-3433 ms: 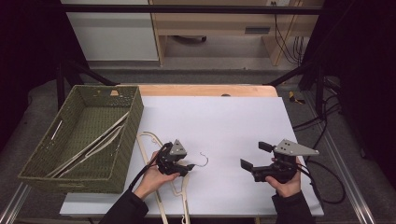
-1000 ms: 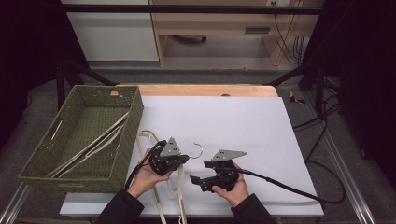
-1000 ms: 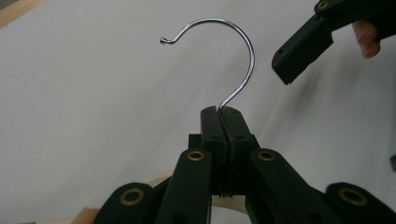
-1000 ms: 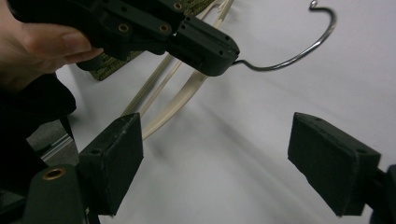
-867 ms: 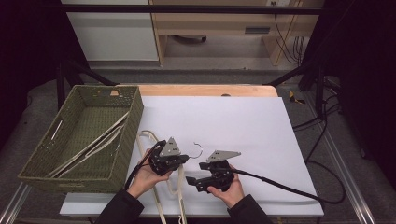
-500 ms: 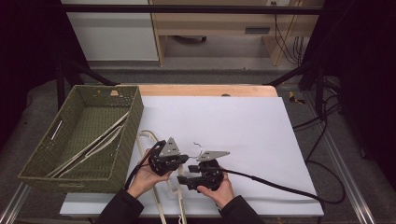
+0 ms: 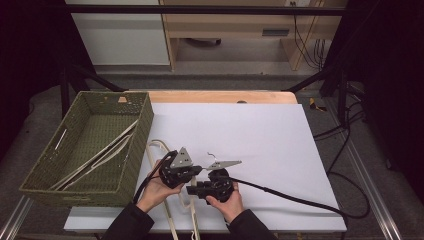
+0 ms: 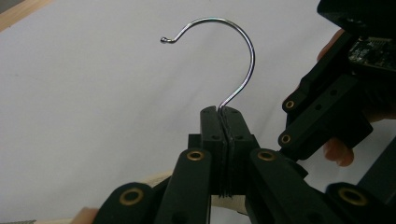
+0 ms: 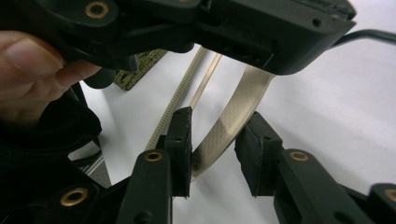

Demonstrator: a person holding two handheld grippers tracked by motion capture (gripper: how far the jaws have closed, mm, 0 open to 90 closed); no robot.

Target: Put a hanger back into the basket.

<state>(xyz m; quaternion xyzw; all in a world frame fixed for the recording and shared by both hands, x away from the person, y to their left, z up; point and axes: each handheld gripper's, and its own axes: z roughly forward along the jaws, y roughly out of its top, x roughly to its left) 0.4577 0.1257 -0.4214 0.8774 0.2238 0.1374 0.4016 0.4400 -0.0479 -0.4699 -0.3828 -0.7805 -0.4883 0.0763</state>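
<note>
- Left gripper point(image 8: 223, 135) pinches the hanger's point(image 9: 229, 126) wire hook point(image 8: 233, 60) tight.
- Right gripper point(image 9: 212, 149), half-wide, has just been closing around its wooden arm, not pressing.
- Hanger looks light, stiff; smooth wood could slip.

My right gripper point(image 7: 192, 190) started out well off to the right on the white table point(image 7: 280, 135), far from my left gripper point(image 7: 200, 169). Since then I have brought it leftward and a little toward me, until it sits just beside the left one. Its cable point(image 7: 290, 196) now trails in a long line across the table behind it. Its jaws have just been closing, and the pale wooden arm of the hanger point(image 9: 229, 123) now lies between them, with a gap showing at the right pad point(image 9: 252, 149).
</note>
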